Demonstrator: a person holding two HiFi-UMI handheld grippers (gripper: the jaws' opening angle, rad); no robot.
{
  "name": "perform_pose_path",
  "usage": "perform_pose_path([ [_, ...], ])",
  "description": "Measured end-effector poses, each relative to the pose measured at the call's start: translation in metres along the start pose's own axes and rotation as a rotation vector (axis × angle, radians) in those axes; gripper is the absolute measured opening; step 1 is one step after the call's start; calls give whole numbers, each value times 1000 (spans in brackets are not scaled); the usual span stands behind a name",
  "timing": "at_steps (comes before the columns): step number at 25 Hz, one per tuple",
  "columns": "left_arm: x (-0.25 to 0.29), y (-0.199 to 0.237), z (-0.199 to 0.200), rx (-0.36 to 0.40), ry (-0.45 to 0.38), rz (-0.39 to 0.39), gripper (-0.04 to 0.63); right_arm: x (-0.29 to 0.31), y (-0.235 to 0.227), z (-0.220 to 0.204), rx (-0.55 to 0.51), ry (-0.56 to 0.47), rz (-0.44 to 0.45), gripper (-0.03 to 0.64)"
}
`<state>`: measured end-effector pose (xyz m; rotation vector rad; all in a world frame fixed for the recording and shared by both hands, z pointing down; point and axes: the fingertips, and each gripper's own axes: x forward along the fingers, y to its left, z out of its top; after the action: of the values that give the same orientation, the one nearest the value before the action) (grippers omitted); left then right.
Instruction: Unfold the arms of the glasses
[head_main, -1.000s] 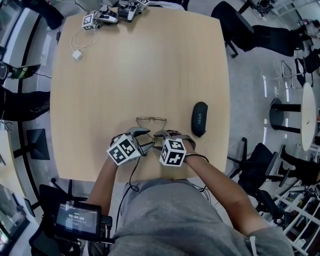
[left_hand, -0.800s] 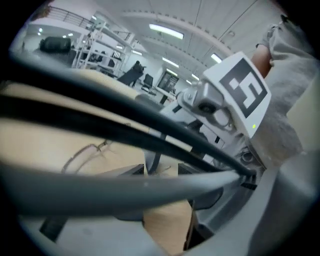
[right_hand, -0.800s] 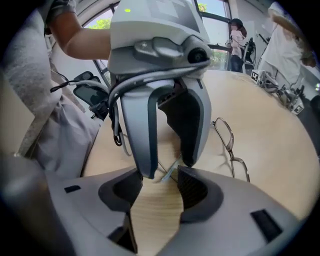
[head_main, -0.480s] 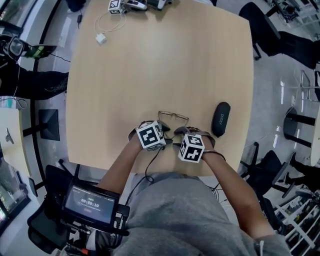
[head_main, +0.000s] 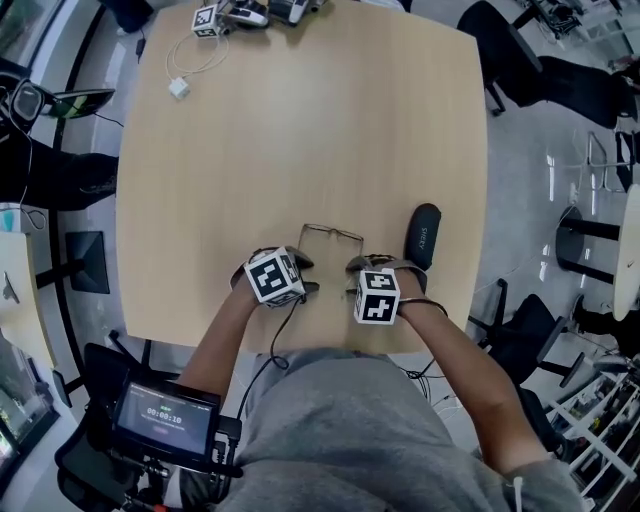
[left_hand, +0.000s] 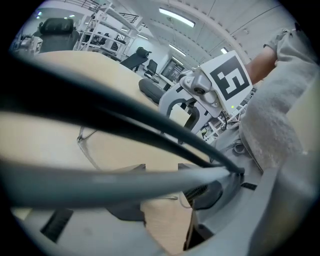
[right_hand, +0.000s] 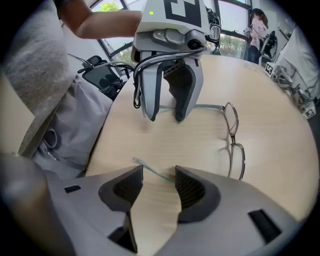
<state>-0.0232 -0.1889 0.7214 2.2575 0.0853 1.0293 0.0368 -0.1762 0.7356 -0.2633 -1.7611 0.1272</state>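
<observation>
Glasses (head_main: 333, 238) look light, thin and easily bent. Left gripper (left_hand: 161, 167) and right gripper (right_hand: 159, 176) both gape apart; best pinch each arm (right_hand: 150, 169) gently near its tip

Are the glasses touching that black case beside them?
Apart. The head view shows a strip of bare table between the glasses and the black case.
</observation>
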Motion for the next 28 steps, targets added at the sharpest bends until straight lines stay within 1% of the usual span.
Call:
perform_pose_path([
  [5, -4, 5, -2, -28, -9, 10, 187, -4, -5, -13, 20, 1, -9, 203],
  [7, -4, 7, -1, -37, -14, 11, 187, -5, -5, -15, 12, -2, -11, 204],
  [10, -3, 9, 1, -62, -36, 11, 187, -5, -9, -16, -23, 11, -37, 204],
  [13, -2, 11, 2, -76, -69, 25, 187, -9, -6, -11, -10, -3, -36, 204],
  [15, -4, 7, 8, -83, -122, 35, 187, -15, 0, -8, 5, -24, -47, 204],
  [18, -20, -3, 22, -125, -246, 41, 187, -25, 5, -1, 20, -63, -84, 204],
  [20, -33, -9, 31, -142, -312, 53, 187, -32, 8, 5, 35, -95, -110, 202],
  [22, -43, -17, 38, -137, -348, 76, 187, -41, 13, 9, 58, -132, -136, 204],
  [25, -56, -31, 46, -108, -375, 123, 187, -58, 18, 14, 106, -207, -189, 202],
  [28, -72, -43, 54, -63, -406, 203, 187, -82, 19, 20, 166, -311, -250, 202],
])
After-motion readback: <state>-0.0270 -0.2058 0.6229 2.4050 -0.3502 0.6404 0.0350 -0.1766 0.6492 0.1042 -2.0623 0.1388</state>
